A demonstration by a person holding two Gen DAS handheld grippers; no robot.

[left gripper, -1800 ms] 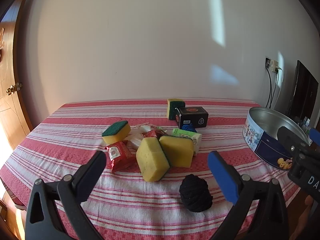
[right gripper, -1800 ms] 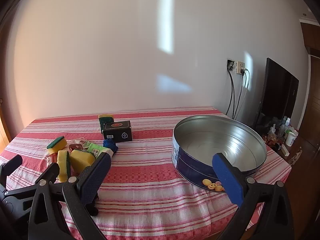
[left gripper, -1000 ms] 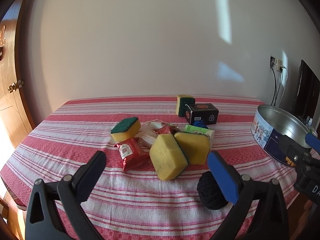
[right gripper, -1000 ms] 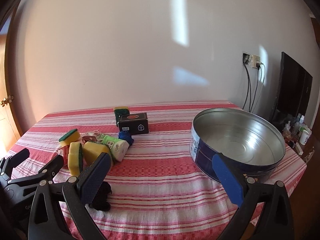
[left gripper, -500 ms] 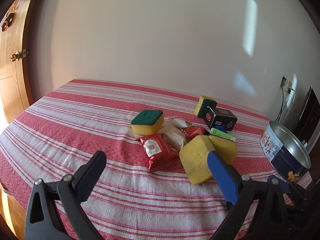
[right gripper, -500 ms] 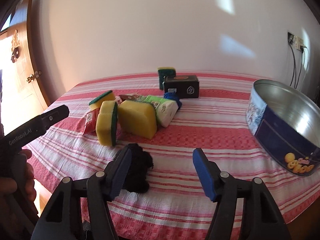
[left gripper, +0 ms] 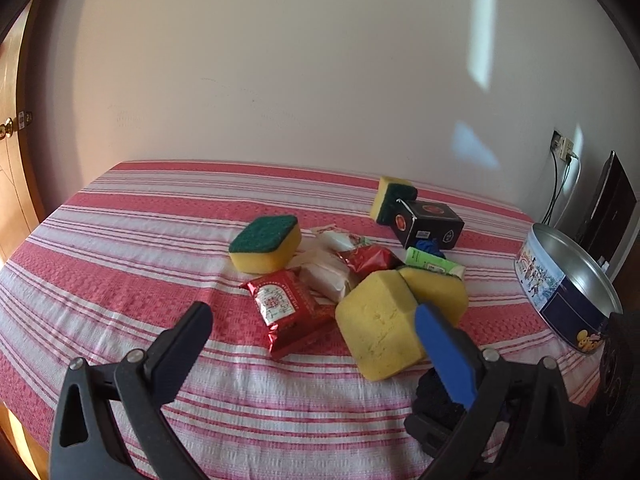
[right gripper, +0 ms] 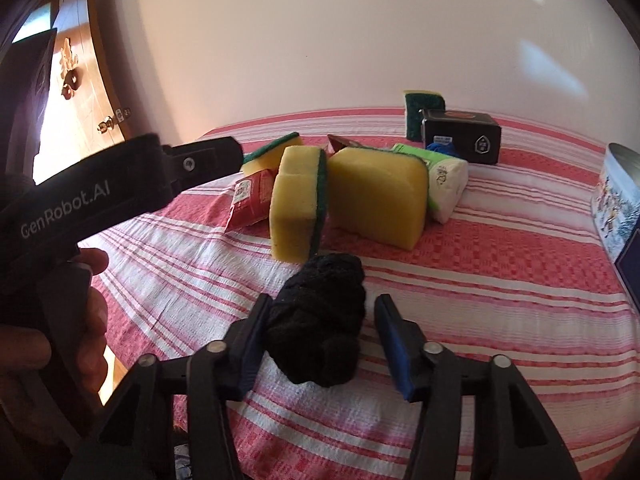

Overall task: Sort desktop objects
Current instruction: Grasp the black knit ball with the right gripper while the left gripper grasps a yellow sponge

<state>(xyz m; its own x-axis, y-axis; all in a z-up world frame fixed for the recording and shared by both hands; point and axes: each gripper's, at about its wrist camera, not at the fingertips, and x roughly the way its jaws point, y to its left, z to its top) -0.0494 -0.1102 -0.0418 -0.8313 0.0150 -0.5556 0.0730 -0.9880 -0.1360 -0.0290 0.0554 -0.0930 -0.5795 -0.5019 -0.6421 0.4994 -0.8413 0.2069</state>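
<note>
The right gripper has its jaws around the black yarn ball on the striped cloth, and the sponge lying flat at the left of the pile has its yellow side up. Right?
Not quite. In the left wrist view that flat sponge shows its green scouring side up. The rest stands: the right gripper has closing jaws around the black yarn ball on the striped cloth.

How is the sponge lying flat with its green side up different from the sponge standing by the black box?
The flat sponge lies with its green pad facing up; the standing sponge is up on its edge, green pad facing sideways. The flat sponge is in plain sight, while the standing sponge is partly hidden behind the black box. Both are yellow with a dark green scrubbing layer.
</note>
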